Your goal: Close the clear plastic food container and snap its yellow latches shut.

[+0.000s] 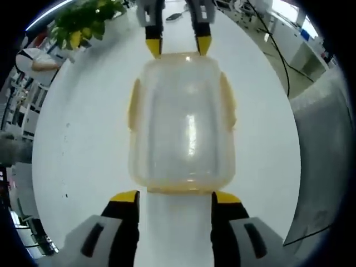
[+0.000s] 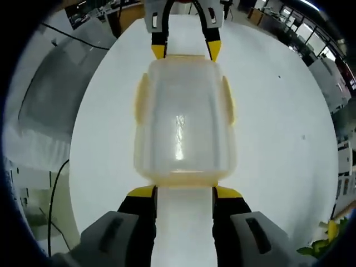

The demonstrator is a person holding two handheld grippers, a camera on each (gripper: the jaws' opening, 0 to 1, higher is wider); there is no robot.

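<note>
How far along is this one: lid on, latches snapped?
The lid appears to sit on the container. Both claws are open, the left claw at one end and the right claw at the other, each just short of touching it. The yellow latches on the long sides lie along the walls; whether they are snapped cannot be told. Checking or pressing them is likely left.
</note>
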